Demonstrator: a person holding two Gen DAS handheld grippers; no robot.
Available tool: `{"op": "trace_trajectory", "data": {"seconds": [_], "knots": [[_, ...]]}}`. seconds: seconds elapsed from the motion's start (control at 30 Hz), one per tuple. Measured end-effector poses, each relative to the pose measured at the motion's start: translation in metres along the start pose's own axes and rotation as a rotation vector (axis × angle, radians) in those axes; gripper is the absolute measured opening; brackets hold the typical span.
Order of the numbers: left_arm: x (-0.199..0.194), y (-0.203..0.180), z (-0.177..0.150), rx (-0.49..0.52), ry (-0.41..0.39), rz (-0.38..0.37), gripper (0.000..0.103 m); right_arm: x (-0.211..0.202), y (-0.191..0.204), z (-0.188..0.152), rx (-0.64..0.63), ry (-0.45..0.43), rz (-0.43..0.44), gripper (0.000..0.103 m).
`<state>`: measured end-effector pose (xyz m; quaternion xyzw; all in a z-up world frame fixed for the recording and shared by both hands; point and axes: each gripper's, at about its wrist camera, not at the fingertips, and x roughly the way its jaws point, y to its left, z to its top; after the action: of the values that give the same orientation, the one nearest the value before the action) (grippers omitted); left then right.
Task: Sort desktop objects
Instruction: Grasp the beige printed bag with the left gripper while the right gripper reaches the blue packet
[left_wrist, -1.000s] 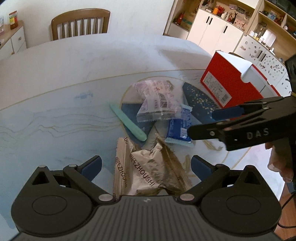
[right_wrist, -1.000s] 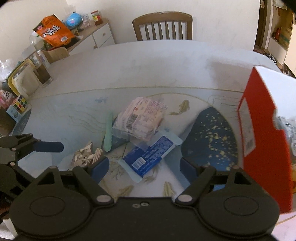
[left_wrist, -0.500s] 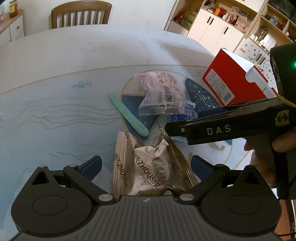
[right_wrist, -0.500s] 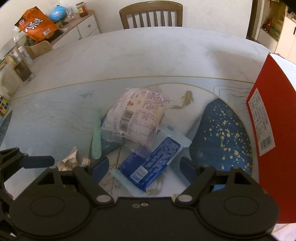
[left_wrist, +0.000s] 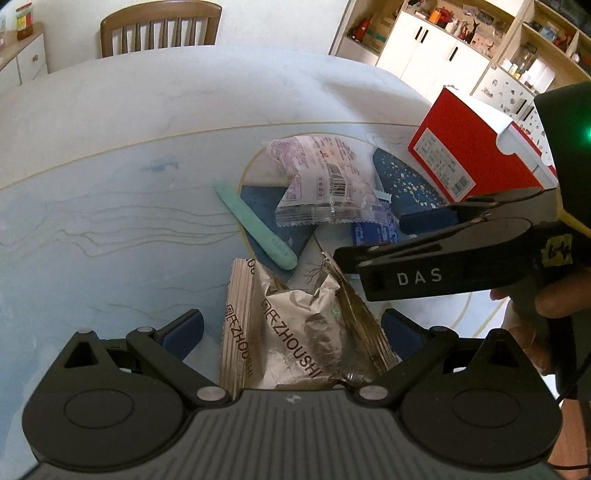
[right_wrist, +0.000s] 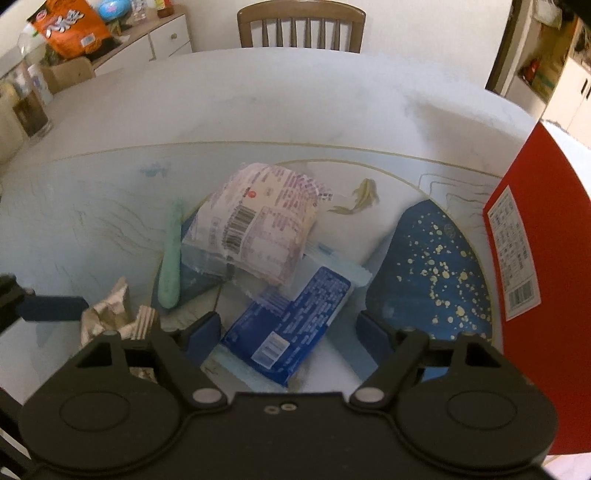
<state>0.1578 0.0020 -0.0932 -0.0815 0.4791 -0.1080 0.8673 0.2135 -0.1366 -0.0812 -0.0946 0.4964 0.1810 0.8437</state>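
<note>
Between the wide-apart fingers of my left gripper (left_wrist: 291, 328) lies a crumpled gold snack packet (left_wrist: 295, 328); the pads stand clear of it, so the gripper is open. My right gripper (right_wrist: 288, 332) hangs low over a blue packet (right_wrist: 291, 325), its jaws closing with the packet between them and the pads not pressing on it. In the left wrist view the right gripper (left_wrist: 369, 239) reaches in from the right. A pink-and-white packet (right_wrist: 258, 225) overlaps the blue one. A green stick (right_wrist: 170, 258) lies to its left. A red box (right_wrist: 532, 258) stands at the right.
The round table (left_wrist: 110, 147) has a blue painted top. A wooden chair (right_wrist: 301, 26) stands behind it. At the far left are a glass (right_wrist: 31, 110) and an orange snack bag (right_wrist: 70, 27). White cupboards (left_wrist: 424, 48) stand at the back right.
My right gripper has come down and closer over the blue packet, and its fingers have drawn in a little. In the left wrist view it has slid leftward. The left gripper has kept still.
</note>
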Motion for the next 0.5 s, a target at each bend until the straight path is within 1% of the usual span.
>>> {"op": "trace_trajectory", "data": {"seconds": [0.13,0.2,0.23,0.27,0.3,0.43,0.5], "knots": [[0.002,-0.004,-0.003,0.037,-0.002,0.027,0.102,-0.003,-0.003,-0.001,-0.008,-0.009,-0.001,0.071],[0.002,-0.006,-0.004,0.054,-0.003,0.041,0.100,-0.004,-0.006,-0.002,-0.008,-0.015,-0.002,0.065],[0.002,-0.007,-0.005,0.062,-0.006,0.056,0.094,-0.005,-0.007,-0.003,-0.007,-0.017,-0.002,0.063],[0.002,-0.009,-0.005,0.074,-0.008,0.071,0.092,-0.005,-0.008,-0.003,-0.005,-0.019,-0.004,0.059],[0.002,-0.009,-0.005,0.080,-0.007,0.073,0.091,-0.006,-0.009,-0.003,-0.004,-0.020,-0.004,0.057],[-0.001,-0.009,-0.005,0.078,-0.008,0.069,0.084,-0.007,-0.013,-0.005,-0.005,-0.027,-0.004,0.048],[-0.002,-0.009,-0.005,0.082,-0.012,0.080,0.078,-0.008,-0.015,-0.006,-0.002,-0.027,-0.003,0.043]]}}
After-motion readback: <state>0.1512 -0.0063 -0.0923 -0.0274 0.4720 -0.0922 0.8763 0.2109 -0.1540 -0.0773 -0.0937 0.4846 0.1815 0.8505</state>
